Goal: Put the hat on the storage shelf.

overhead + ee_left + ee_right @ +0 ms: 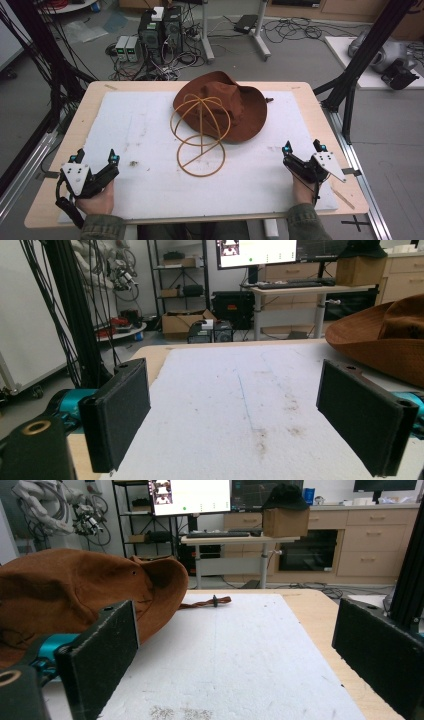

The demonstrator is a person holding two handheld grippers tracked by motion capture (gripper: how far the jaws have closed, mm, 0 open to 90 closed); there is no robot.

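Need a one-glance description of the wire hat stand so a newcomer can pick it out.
Start at the white mat covering the wooden table, then find the brown wide-brimmed hat near its far edge. The wire hat stand lies tipped against the hat's near side: a tan dome of thin hoops on a ring base, see-through where the hat is solid.

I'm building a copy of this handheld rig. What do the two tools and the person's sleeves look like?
Each tool, left tool and right tool, is black, with two flat rectangular black jaws, teal accents near the jaw bases, and a grey three-cornered plate on top. A black cable trails from the left one. The sleeves are olive green.
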